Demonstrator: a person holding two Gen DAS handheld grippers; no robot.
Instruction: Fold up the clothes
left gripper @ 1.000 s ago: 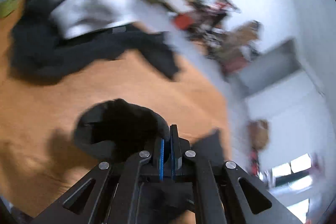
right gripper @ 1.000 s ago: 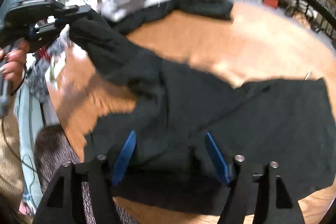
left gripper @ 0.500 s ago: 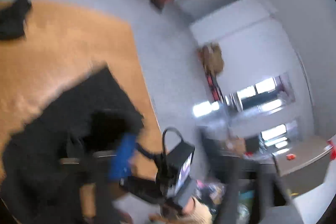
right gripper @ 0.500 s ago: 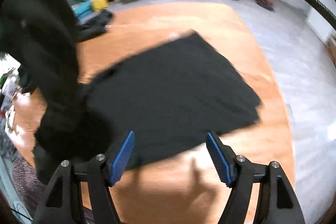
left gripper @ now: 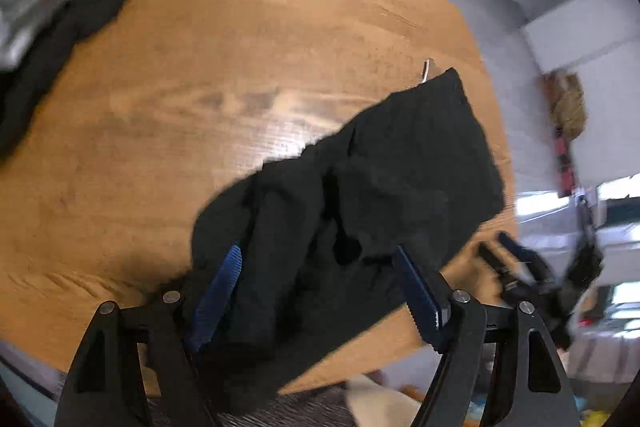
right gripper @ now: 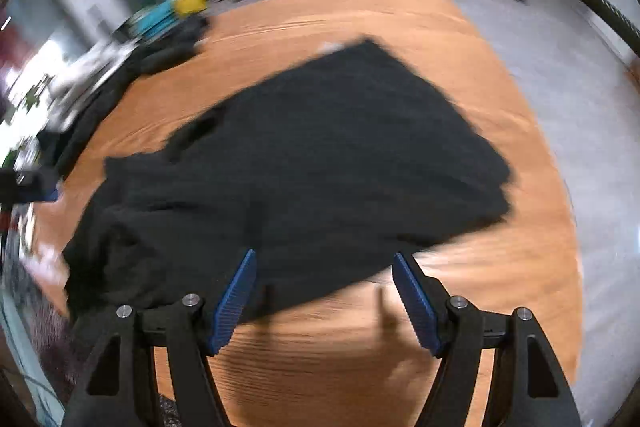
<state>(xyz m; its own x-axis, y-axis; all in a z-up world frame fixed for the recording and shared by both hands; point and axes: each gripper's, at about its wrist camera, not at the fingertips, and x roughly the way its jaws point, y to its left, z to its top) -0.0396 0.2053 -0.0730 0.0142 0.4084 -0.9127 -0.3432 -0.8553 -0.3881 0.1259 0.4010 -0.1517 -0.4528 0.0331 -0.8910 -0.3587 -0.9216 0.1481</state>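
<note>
left tool point(left gripper: 318, 291) now wide, sleeve dropped onto black garment point(left gripper: 360, 195) at 6 o'clock | right tool point(right gripper: 324, 291) wide, empty | table point(left gripper: 200, 87) | sleeve fold laid; next fold pending

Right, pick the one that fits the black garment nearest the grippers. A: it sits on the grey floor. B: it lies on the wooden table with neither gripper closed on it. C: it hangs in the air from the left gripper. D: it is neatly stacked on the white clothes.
B: the black garment lies spread on the wooden table, and both the left gripper and the right gripper stand open above it.
</note>
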